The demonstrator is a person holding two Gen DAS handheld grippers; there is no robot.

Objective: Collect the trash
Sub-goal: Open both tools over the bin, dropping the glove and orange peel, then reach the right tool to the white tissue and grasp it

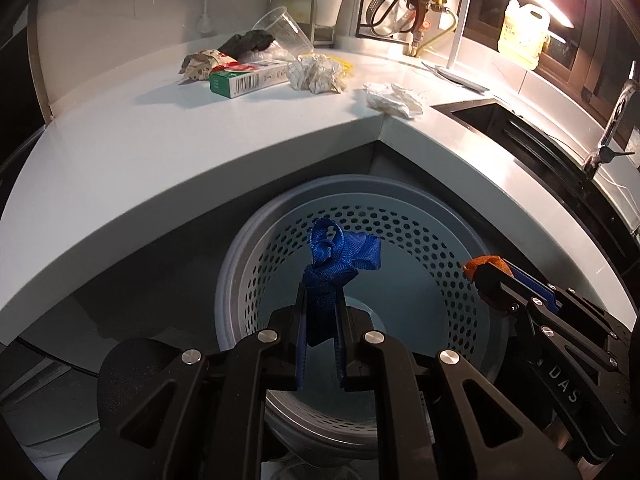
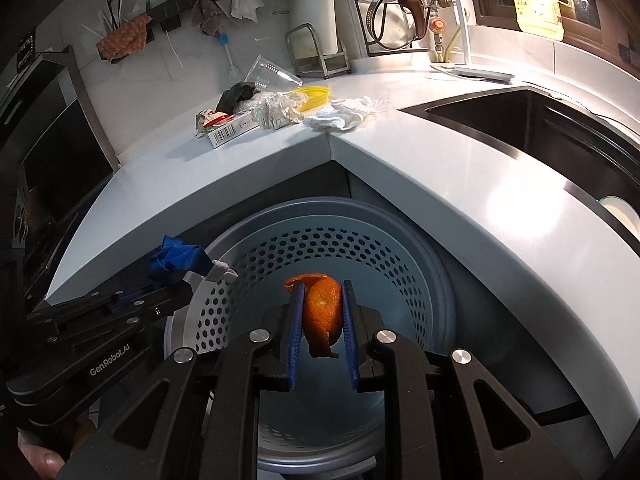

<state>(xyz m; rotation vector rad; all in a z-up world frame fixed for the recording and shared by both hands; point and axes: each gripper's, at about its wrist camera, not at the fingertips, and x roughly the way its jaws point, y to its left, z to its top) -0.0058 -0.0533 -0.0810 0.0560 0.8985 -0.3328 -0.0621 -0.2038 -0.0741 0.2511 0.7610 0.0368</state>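
A grey perforated trash bin (image 1: 404, 240) (image 2: 400, 248) stands on the floor under the corner of the white counter (image 1: 160, 152) (image 2: 400, 168). My left gripper (image 1: 320, 284) is shut on a knotted blue ribbon (image 1: 336, 252) and holds it over the bin's mouth; the ribbon also shows in the right wrist view (image 2: 176, 260). My right gripper (image 2: 320, 292) is shut on a piece of orange peel (image 2: 322, 312) over the bin; the peel shows at the right of the left wrist view (image 1: 486, 264). More trash lies on the counter: a green and white carton (image 1: 248, 78) (image 2: 230, 130), crumpled paper (image 1: 316, 72) (image 2: 276, 112), a white tissue (image 1: 394, 98) (image 2: 340, 114).
A clear plastic cup (image 1: 280, 26) (image 2: 272, 72), a dark wad (image 1: 250, 42) and a yellow item (image 2: 314, 96) lie behind the trash pile. A black sink (image 2: 540, 128) (image 1: 500, 120) is set in the counter to the right. A pot rack (image 2: 384, 8) stands in the corner.
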